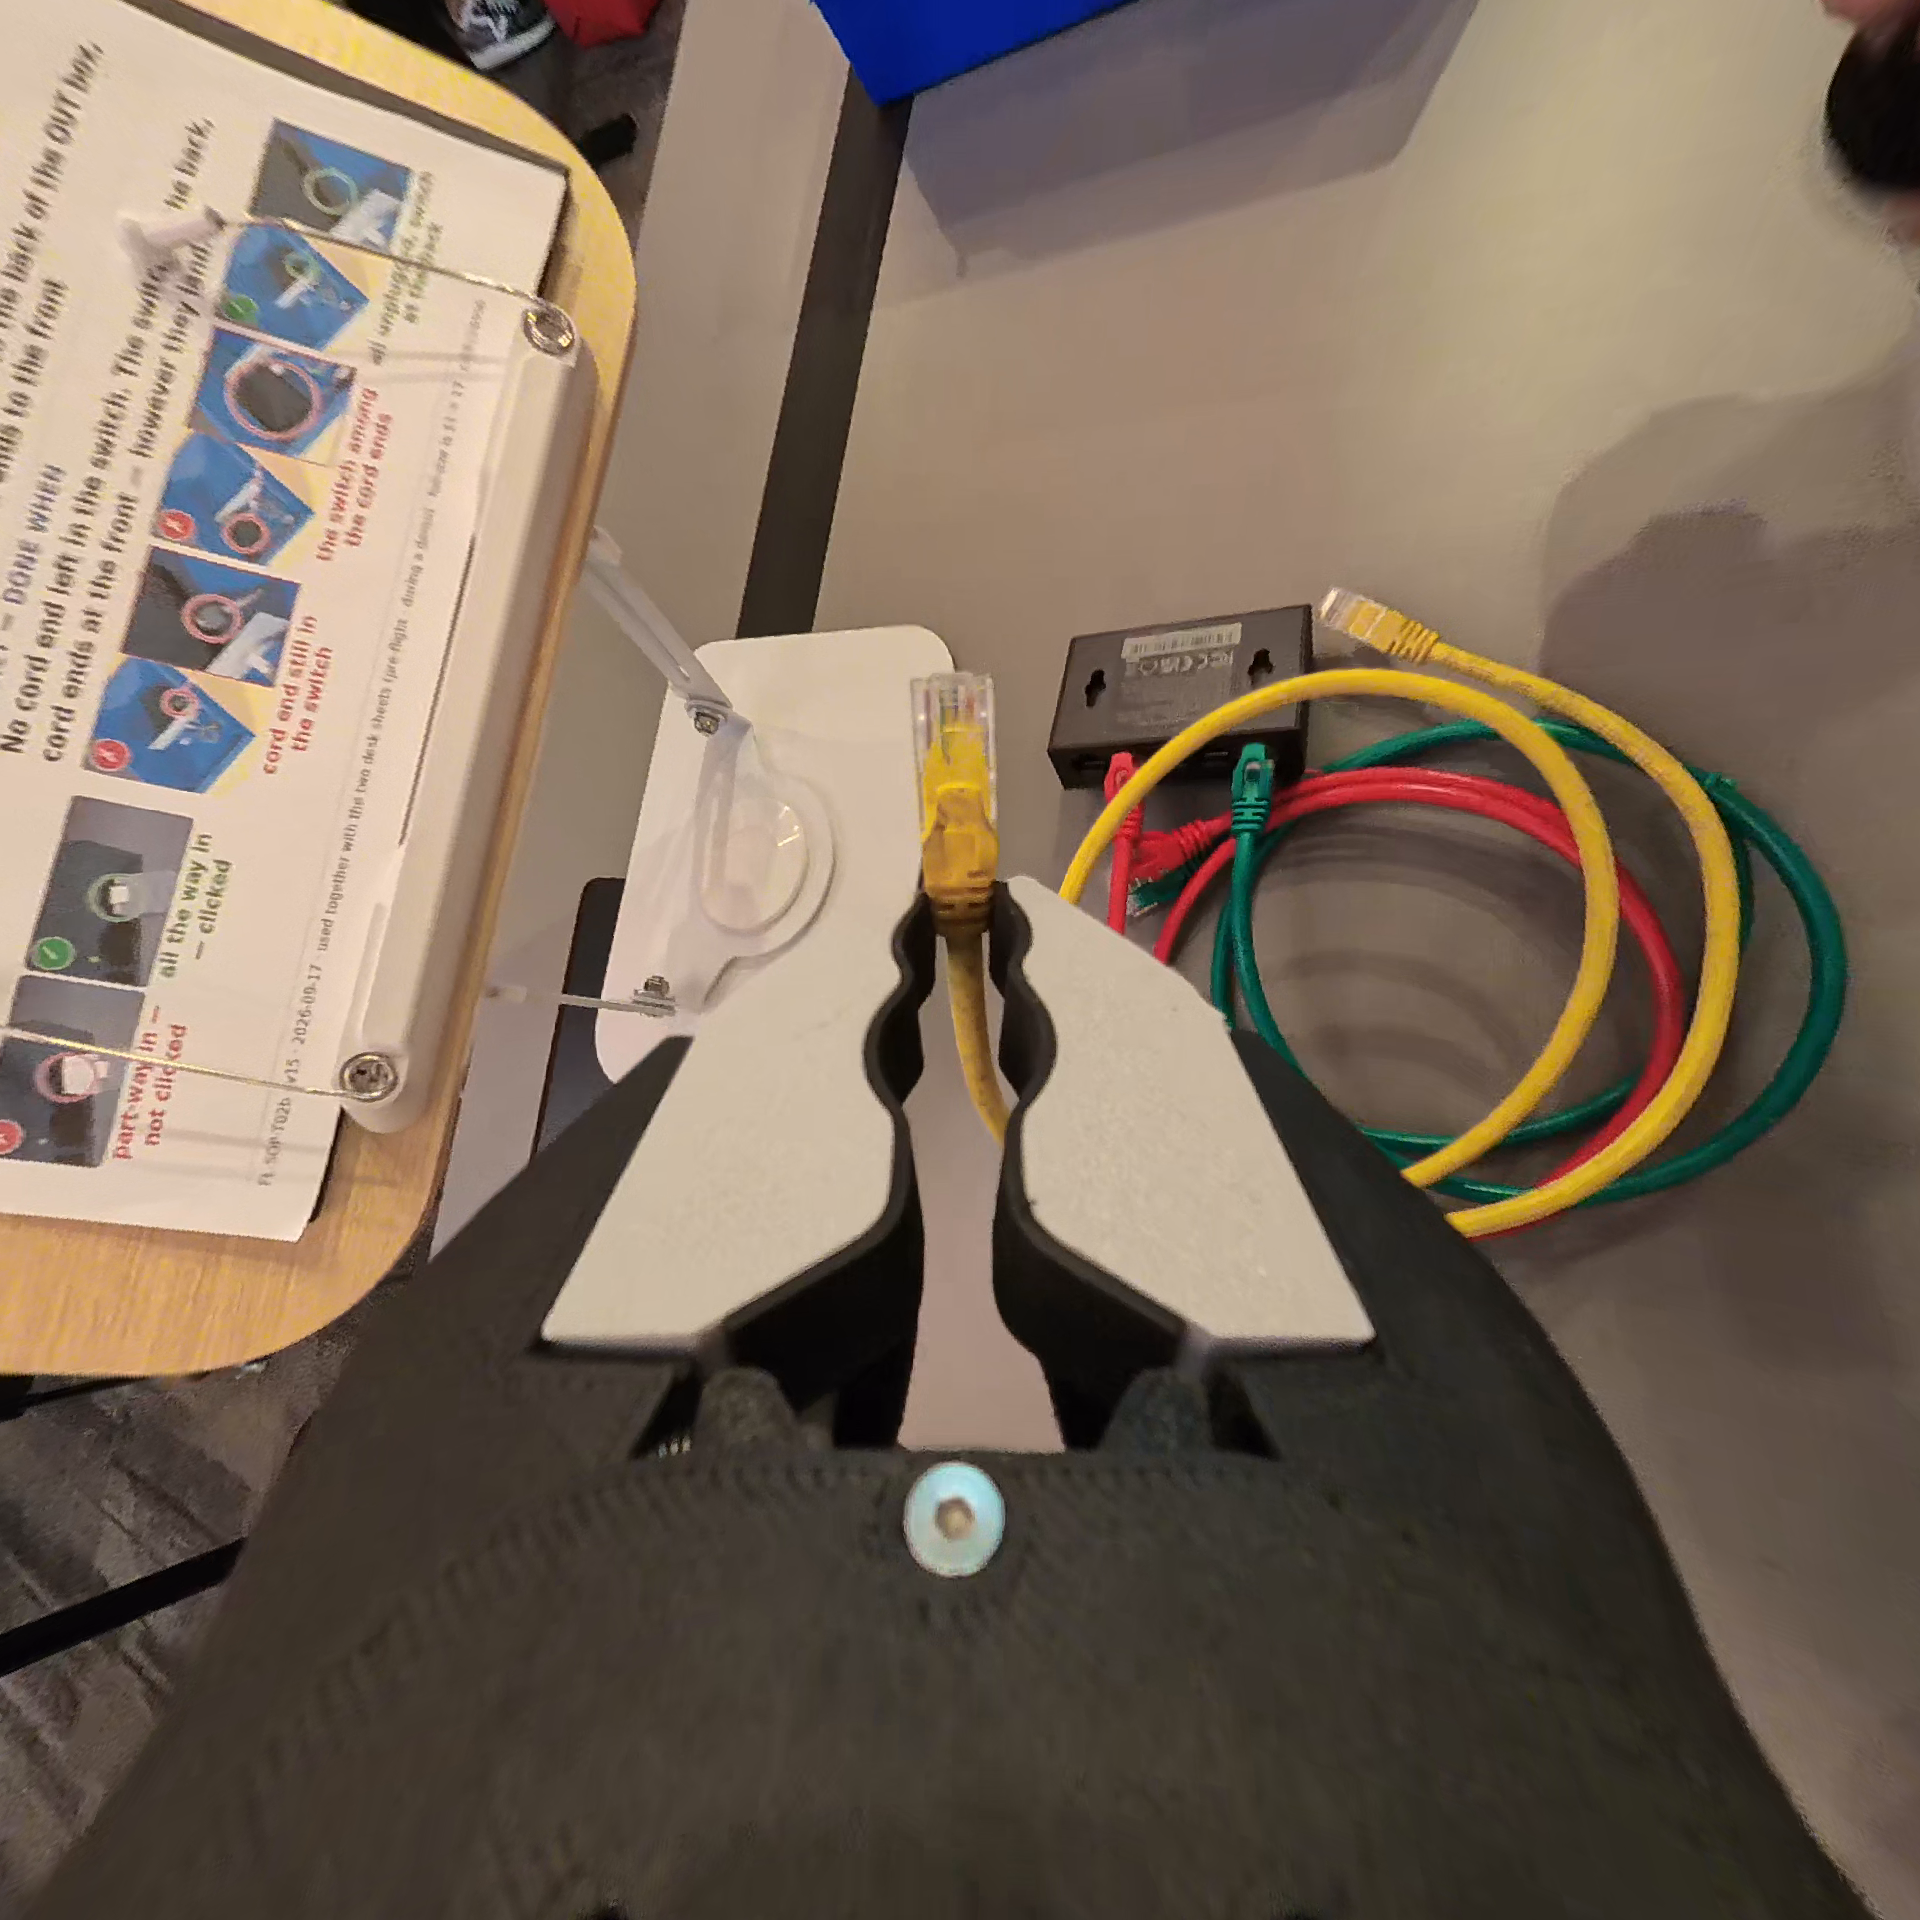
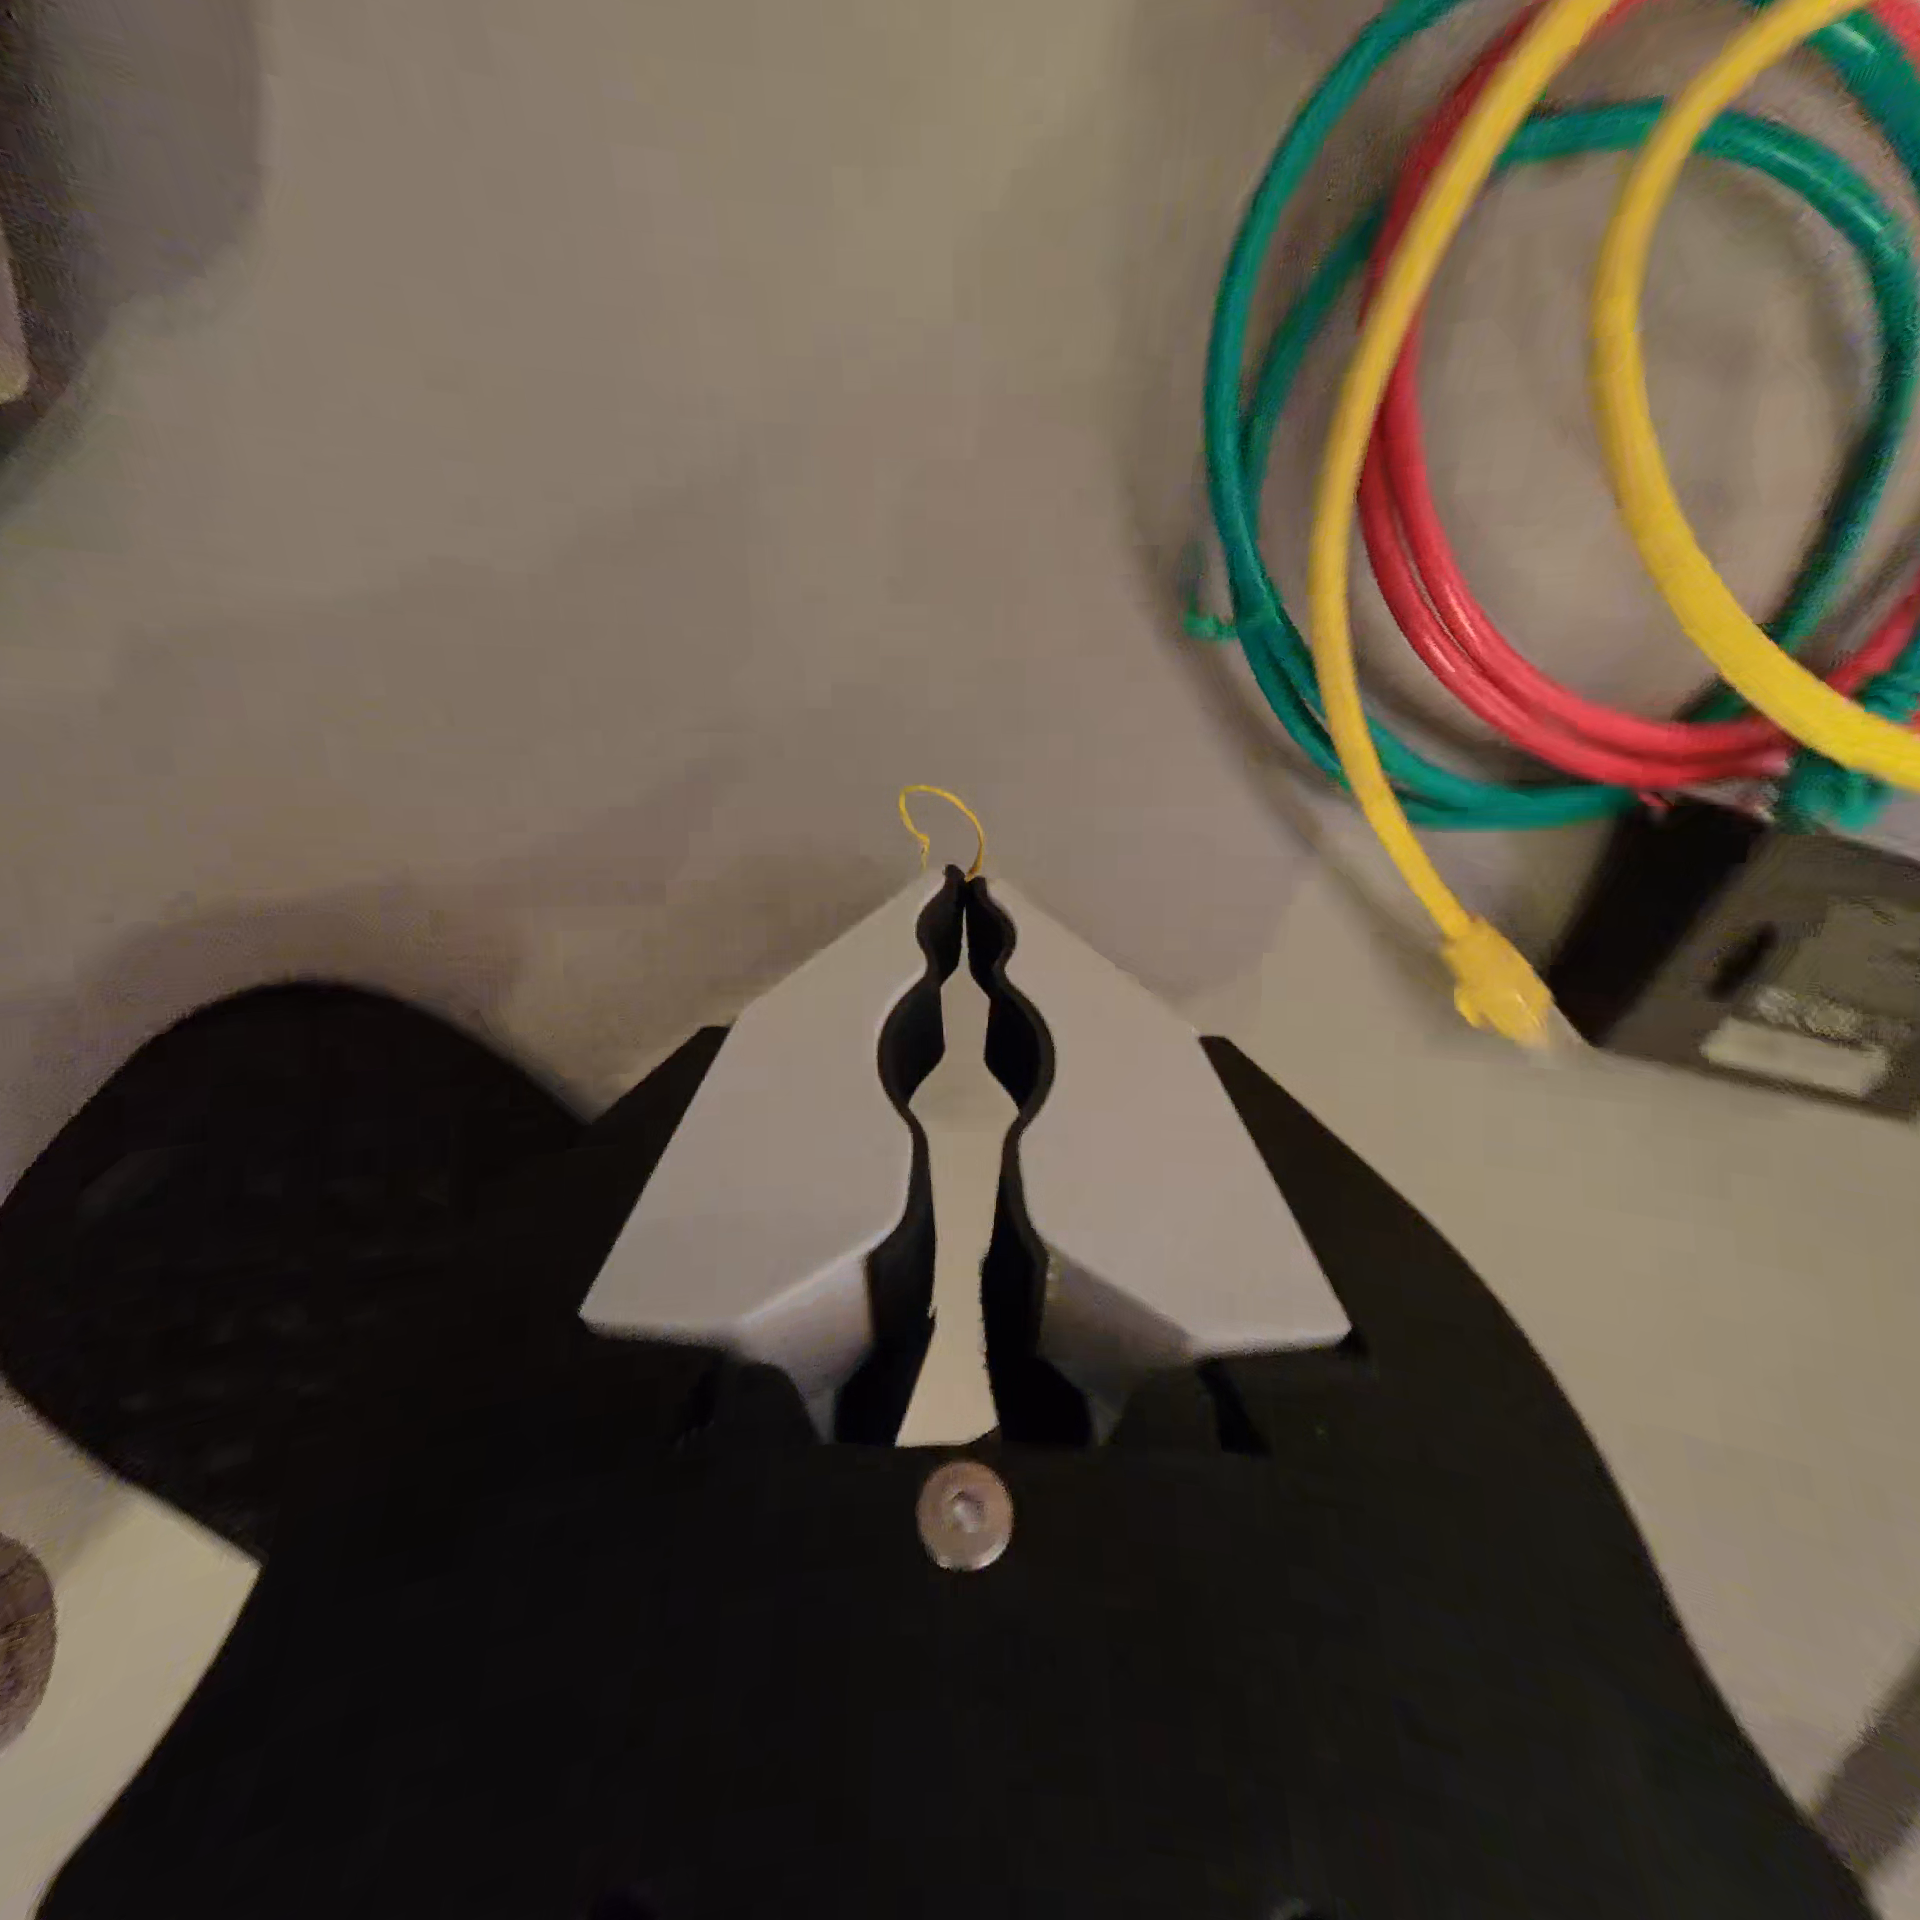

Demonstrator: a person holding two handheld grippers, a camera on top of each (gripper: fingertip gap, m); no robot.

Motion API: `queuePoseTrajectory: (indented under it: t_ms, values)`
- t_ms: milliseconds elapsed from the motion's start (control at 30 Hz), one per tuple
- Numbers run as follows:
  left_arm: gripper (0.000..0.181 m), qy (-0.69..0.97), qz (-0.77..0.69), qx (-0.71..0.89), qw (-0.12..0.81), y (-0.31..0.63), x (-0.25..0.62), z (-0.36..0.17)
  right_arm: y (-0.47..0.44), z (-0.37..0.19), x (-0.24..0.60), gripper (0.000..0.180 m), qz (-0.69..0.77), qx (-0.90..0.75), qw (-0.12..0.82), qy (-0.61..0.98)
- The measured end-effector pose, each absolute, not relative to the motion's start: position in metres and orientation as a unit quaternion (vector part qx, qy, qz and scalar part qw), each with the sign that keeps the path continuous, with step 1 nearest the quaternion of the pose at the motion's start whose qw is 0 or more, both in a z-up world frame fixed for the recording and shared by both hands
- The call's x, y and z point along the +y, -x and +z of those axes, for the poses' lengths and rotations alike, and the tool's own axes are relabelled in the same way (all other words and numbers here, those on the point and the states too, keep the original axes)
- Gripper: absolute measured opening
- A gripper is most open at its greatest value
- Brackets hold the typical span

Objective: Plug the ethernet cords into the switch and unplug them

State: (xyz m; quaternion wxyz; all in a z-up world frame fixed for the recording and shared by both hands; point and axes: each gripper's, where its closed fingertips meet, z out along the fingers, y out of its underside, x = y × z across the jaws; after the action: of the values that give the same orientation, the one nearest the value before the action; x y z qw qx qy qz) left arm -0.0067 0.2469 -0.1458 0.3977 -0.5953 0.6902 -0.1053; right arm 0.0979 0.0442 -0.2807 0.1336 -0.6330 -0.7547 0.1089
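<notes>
In the left wrist view my left gripper (image 1: pixel 961 896) is shut on the yellow cord (image 1: pixel 1662 914) just behind one plug (image 1: pixel 954 769), which sticks out forward above the table. The black switch (image 1: pixel 1184 675) lies to the right with its underside up. A red plug (image 1: pixel 1120 777) and a green plug (image 1: pixel 1252 784) sit in its front ports. The other yellow plug (image 1: pixel 1371 623) lies loose by the switch's right end. In the right wrist view my right gripper (image 2: pixel 961 883) is shut, with a thin yellow strand (image 2: pixel 940 816) pinched at its tips, left of the switch (image 2: pixel 1745 935) and the loose yellow plug (image 2: pixel 1496 977).
Red (image 1: pixel 1652 935) and green (image 1: pixel 1818 966) cord loops lie coiled on the grey table (image 1: pixel 1299 416) with the yellow one. A wooden board with an instruction sheet (image 1: pixel 260 623) stands at the left, a white stand base (image 1: pixel 790 748) beside it. A blue bin (image 1: pixel 1039 42) is at the back. About 25 cm separates my left fingertips from my right.
</notes>
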Motion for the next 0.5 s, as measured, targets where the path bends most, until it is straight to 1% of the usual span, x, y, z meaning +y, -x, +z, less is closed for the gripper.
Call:
queuePoseTrajectory:
  t_ms: [167, 200, 267, 333, 400, 500]
  values:
    - [0.01, 0.597, -0.109, 0.696, 0.383, 0.004, 0.247, -0.155, -0.073, -0.296, 0.039, 0.0, 0.165, -0.732, 0.144, 0.645]
    - [0.01, 0.597, -0.11, 0.697, 0.382, 0.003, 0.247, -0.156, -0.073, -0.297, 0.041, 0.014, 0.166, -0.729, 0.146, 0.648]
    - [0.01, 0.597, -0.112, 0.697, 0.383, 0.003, 0.247, -0.156, -0.074, -0.292, 0.045, 0.017, 0.17, -0.722, 0.157, 0.652]
    - [0.01, 0.596, -0.115, 0.696, 0.383, 0.003, 0.246, -0.155, -0.073, -0.278, 0.05, 0.023, 0.187, -0.713, 0.181, 0.651]
    - [0.01, 0.598, -0.116, 0.695, 0.383, 0.003, 0.247, -0.155, -0.075, -0.26, 0.06, 0.024, 0.183, -0.709, 0.205, 0.65]
    - [0.01, 0.599, -0.115, 0.695, 0.381, 0.003, 0.247, -0.156, -0.076, -0.236, 0.072, 0.0, 0.176, -0.716, 0.231, 0.635]
